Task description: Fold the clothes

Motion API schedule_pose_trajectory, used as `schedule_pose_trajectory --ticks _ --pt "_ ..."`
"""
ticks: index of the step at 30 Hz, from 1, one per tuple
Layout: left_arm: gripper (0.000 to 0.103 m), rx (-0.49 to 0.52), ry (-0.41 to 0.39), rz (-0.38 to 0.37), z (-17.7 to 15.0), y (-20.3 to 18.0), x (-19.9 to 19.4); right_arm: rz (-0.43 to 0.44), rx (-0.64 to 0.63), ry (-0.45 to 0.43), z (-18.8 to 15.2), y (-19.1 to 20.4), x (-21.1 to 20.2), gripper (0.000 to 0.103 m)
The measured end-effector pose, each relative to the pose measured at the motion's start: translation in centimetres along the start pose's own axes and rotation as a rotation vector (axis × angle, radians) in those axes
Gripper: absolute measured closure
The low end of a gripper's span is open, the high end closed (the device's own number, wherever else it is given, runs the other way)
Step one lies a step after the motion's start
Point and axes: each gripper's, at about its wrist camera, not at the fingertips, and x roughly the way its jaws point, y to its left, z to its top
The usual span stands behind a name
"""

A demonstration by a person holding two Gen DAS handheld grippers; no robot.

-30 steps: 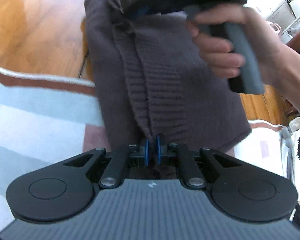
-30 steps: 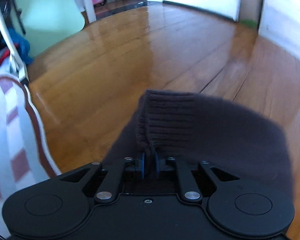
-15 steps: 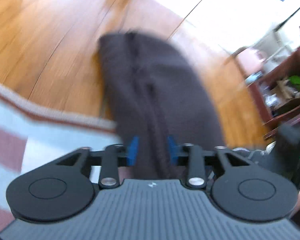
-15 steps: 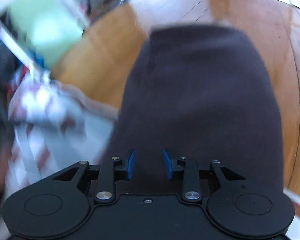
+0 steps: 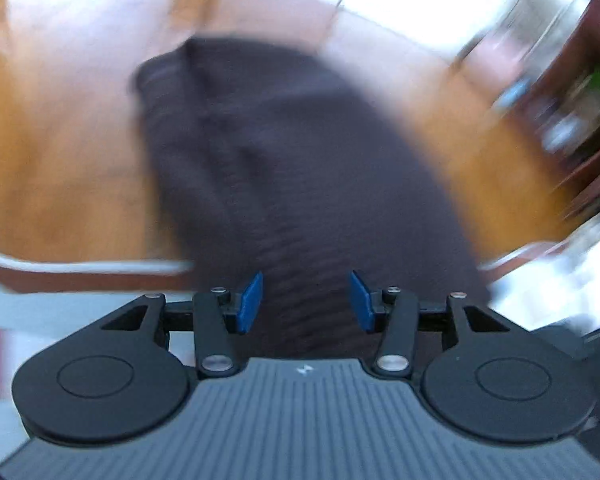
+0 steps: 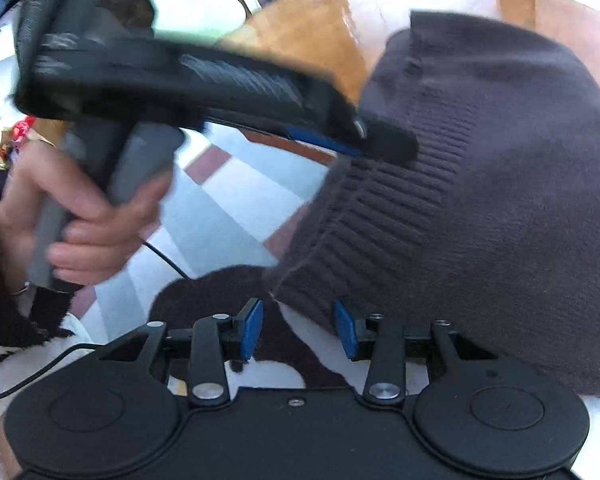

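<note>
A dark grey-brown knit sweater [image 5: 300, 168] lies folded in a long strip, running from the striped blanket out over the wooden floor. My left gripper [image 5: 306, 300] is open just above its near end, blue pads clear of the knit on both sides. In the right wrist view the sweater [image 6: 480, 200] fills the right side, ribbed hem toward me. My right gripper [image 6: 298, 330] has its jaws opening; the hem corner lies just ahead of them and neither pad presses on it. The left gripper [image 6: 380, 144], held in a hand [image 6: 80, 216], reaches across onto the hem.
A blanket [image 6: 236, 184] of pale blue, white and red-brown checks lies under the near part of the sweater. Shiny wooden floor [image 5: 60, 160] lies beyond it. Dark wooden furniture [image 5: 580, 100] stands at the right. A black-and-white fuzzy fabric [image 6: 204, 300] and a thin cable [image 6: 168, 260] lie below the right gripper.
Both grippers were shut on the sweater a second ago and have let it go, jaws now apart. The right gripper swung across to the near hem, and the sweater now lies laid down.
</note>
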Motion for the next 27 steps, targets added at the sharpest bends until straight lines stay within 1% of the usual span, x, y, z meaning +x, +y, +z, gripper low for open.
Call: schedule_pose_trajectory --ticks 1,2,3,4,5,7,8,9,10,11,12,13,14,15,17,18,20,21,22,24,26,27 --pt "0.054 0.011 0.001 0.050 -0.4 0.1 0.3 0.032 0.037 -0.031 -0.3 -0.5 -1.0 0.058" --pt "0.050 0.008 -0.007 0.079 -0.7 0.4 0.4 0.065 0.073 -0.061 -0.6 -1.0 -2.0 0.058" --pt "0.041 -0.015 -0.001 0.095 -0.8 1.0 0.5 0.083 0.105 -0.096 -0.8 -1.6 -3.1 0.058" --pt "0.036 -0.036 -0.002 0.112 -0.7 1.5 0.3 0.063 0.125 -0.143 -0.6 -2.3 -4.4 0.055" --pt "0.033 -0.057 -0.002 0.131 -0.6 2.0 0.2 0.033 0.143 -0.190 -0.5 -3.1 -5.8 0.046" --pt "0.035 -0.054 0.003 0.223 0.0 2.6 0.2 -0.089 0.180 -0.274 -0.1 -5.3 -8.5 0.035" --pt "0.035 -0.072 -0.009 0.207 0.6 3.1 0.0 -0.134 0.204 -0.294 0.0 -6.8 -9.4 0.035" --pt "0.035 -0.090 -0.022 0.189 1.1 3.6 -0.1 -0.160 0.232 -0.294 0.3 -8.4 -9.9 0.035" --pt "0.035 -0.141 -0.034 0.125 1.8 4.7 -0.2 -0.175 0.264 -0.287 0.7 -10.1 -10.2 0.034" --pt "0.035 -0.206 -0.037 0.043 2.6 5.9 0.1 -0.160 0.303 -0.262 1.1 -11.9 -10.0 0.034" --pt "0.035 -0.262 -0.026 -0.007 3.3 7.0 0.6 -0.136 0.350 -0.241 1.6 -13.7 -9.7 0.034" --pt "0.035 -0.317 -0.015 -0.055 4.0 8.0 1.2 -0.087 0.421 -0.237 1.8 -15.7 -9.3 0.034" --pt "0.035 -0.326 0.007 -0.021 4.8 8.6 1.6 -0.038 0.513 -0.256 1.9 -17.5 -8.9 0.034" --pt "0.035 -0.308 0.005 0.003 5.2 8.8 1.8 -0.001 0.588 -0.280 2.0 -19.0 -8.7 0.034" --pt "0.034 -0.273 0.002 0.050 6.0 9.0 2.3 0.012 0.638 -0.315 2.8 -20.7 -8.4 0.034" --pt "0.034 -0.297 0.007 0.008 6.1 9.6 2.7 0.008 0.649 -0.323 3.3 -21.3 -8.3 0.034" --pt "0.034 -0.395 0.022 -0.090 5.8 10.9 4.0 -0.060 0.601 -0.292 4.5 -21.8 -7.6 0.034" --pt "0.034 -0.436 0.014 -0.134 5.5 11.5 4.5 -0.090 0.578 -0.275 5.1 -22.0 -7.3 0.034" --pt "0.030 -0.475 0.006 -0.178 5.2 12.1 5.0 -0.107 0.563 -0.254 5.5 -22.4 -6.8 0.034" --pt "0.029 -0.492 -0.046 -0.219 4.9 12.7 5.3 -0.111 0.549 -0.216 6.0 -23.1 -5.5 0.034" --pt "0.029 -0.484 -0.057 -0.244 5.0 13.0 5.3 -0.088 0.562 -0.190 6.0 -24.1 -4.7 0.032" --pt "0.029 -0.482 -0.057 -0.277 4.9 13.2 5.5 -0.073 0.573 -0.183 6.0 -24.6 -4.3 0.032"
